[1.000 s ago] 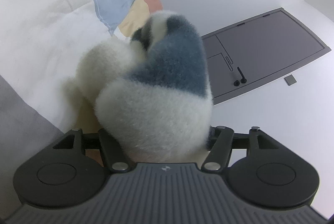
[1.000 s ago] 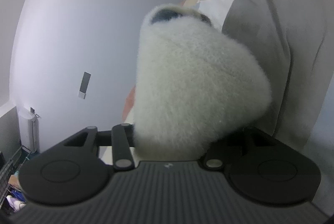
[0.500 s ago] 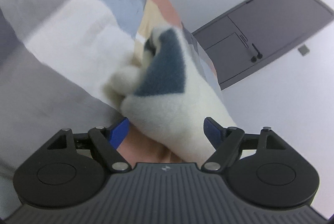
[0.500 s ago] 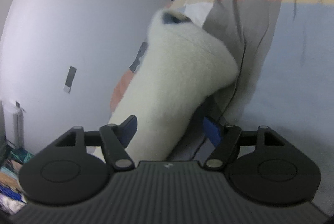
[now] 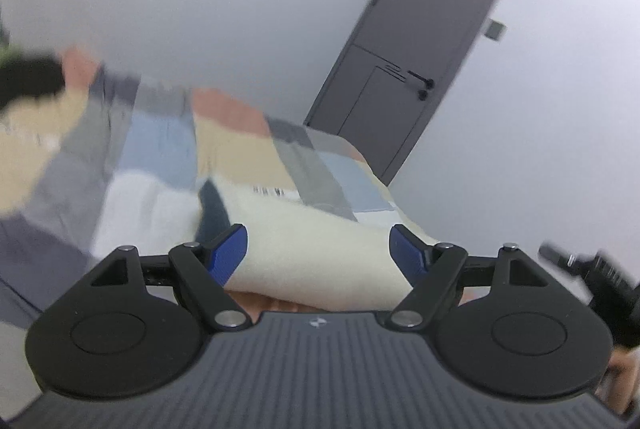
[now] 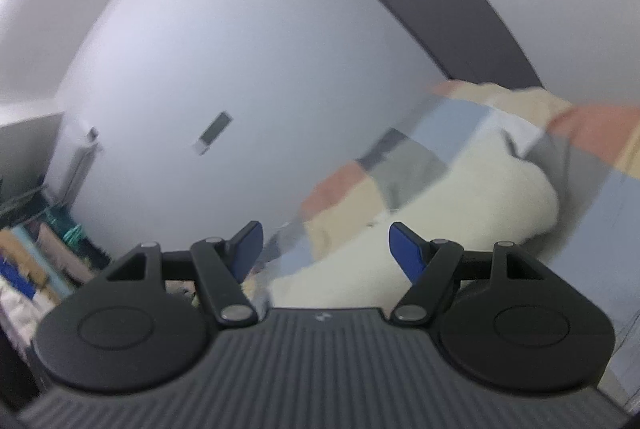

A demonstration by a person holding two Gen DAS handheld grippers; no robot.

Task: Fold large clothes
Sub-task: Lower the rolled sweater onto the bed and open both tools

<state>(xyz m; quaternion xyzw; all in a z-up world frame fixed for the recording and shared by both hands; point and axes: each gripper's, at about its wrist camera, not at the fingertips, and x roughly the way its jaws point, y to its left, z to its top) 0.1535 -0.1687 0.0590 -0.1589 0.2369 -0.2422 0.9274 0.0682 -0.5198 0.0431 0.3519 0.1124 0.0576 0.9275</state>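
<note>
Both grippers' fingers [image 5: 228, 253] spread over fleece garment [image 5: 316, 249].

Soft, even indoor light, no hard shadows. Motion blur smears everything beyond each sharp gripper body; fisheye bowing curves the door frame [image 6: 420, 1] above the right gripper [image 6: 326, 249].

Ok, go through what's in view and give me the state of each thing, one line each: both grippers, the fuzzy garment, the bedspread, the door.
left gripper: open, jaws spread either side of the garment, not clamping it
right gripper: open, holding nothing
fuzzy cream garment: released, lying bundled on the bedspread
patchwork bedspread: spread over the bed, rumpled
grey door: shut
</note>
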